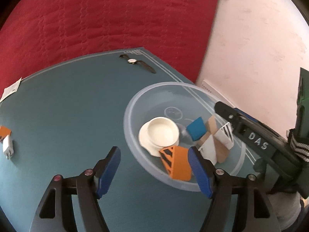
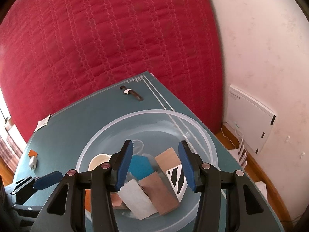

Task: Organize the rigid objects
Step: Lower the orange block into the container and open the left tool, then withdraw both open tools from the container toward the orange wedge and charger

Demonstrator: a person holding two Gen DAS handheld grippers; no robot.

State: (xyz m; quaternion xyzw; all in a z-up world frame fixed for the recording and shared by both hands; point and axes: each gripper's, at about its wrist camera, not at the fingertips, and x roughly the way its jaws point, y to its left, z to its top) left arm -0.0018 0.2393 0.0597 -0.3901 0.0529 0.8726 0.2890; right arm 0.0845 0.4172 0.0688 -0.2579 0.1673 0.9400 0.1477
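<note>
Left wrist view: left gripper [image 1: 154, 169] low centre, jaws apart, nothing between the pads; its right pad sits just beside the orange block [image 1: 176, 163], which lies inside the clear bowl [image 1: 135, 143] against the near wall. Whether pad and block touch, cannot tell. Bowl at centre right also holds a white lid [image 1: 160, 135], a blue block [image 1: 197, 128], tan and white pieces. Right gripper [image 1: 231, 124] enters from the right edge over the bowl's far side. Outside the bowl on the teal mat [image 1: 67, 116]: a watch [image 1: 135, 62] at upper centre, a white plug [image 1: 7, 147] and an orange piece [image 1: 4, 130] at far left. Right wrist view: right gripper [image 2: 155, 166] hangs above the bowl [image 2: 193, 121], jaws partly apart, empty, blocks visible beneath them but not gripped. Watch [image 2: 133, 93] above centre, plug [image 2: 32, 162] at left, left gripper's blue pad at lower left. Judgement: the orange block looks deposited; next items are the plug, orange piece and watch. To do it well, lift the left gripper clear of the bowl rim before travelling so the bowl is not dragged, approach the plug along its narrow sides, and keep the right gripper steady near the bowl without nudging it.
</note>
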